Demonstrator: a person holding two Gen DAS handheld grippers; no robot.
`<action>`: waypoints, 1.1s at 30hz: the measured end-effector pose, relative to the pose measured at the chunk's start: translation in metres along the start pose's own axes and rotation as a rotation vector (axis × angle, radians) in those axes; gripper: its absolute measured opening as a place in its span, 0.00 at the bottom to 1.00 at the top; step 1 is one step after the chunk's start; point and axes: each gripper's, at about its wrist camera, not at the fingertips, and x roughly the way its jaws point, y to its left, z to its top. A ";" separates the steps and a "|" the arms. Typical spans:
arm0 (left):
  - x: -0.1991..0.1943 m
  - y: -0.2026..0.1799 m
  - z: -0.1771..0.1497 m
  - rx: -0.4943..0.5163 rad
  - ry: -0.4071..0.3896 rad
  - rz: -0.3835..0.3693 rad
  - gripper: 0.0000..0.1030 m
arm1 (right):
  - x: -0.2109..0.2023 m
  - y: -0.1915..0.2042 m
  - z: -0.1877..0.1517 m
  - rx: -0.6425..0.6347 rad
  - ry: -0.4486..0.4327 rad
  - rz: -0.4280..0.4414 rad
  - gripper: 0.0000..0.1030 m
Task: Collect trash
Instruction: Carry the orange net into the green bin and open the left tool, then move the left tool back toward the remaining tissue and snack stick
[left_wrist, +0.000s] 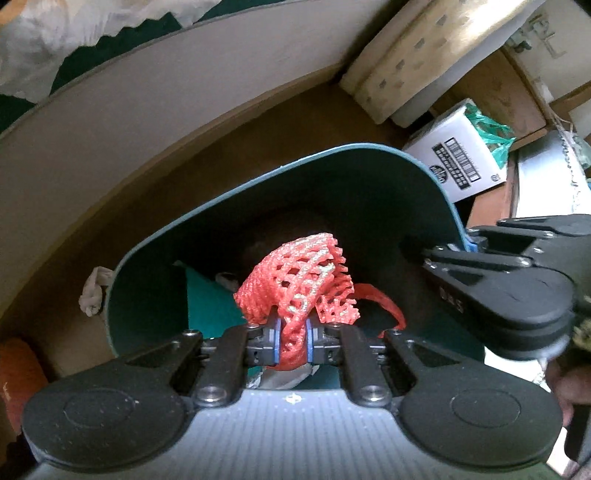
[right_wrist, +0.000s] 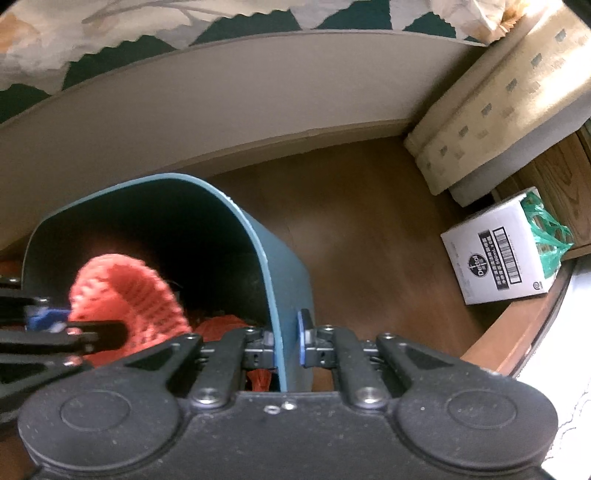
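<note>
Both tongs working at the bin

The left tongs are pinching a red foam net tight, holding it over the open mouth of the bin. The right tongs are clamping the bin's rim, nearly closed, steadying it on the floor.

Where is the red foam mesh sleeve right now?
The red foam mesh sleeve is pinched in the left gripper, over the blue bin's opening; the right gripper clamps the rim.
</note>
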 end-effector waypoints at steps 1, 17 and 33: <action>0.002 0.002 0.000 0.000 0.000 0.005 0.11 | -0.001 0.002 0.000 -0.002 -0.001 0.000 0.08; -0.014 0.015 -0.007 -0.028 -0.062 -0.011 0.61 | -0.005 0.003 0.003 0.035 -0.001 -0.025 0.08; -0.040 0.064 -0.031 -0.028 -0.109 0.030 0.61 | 0.020 -0.032 0.000 -0.016 0.049 -0.116 0.07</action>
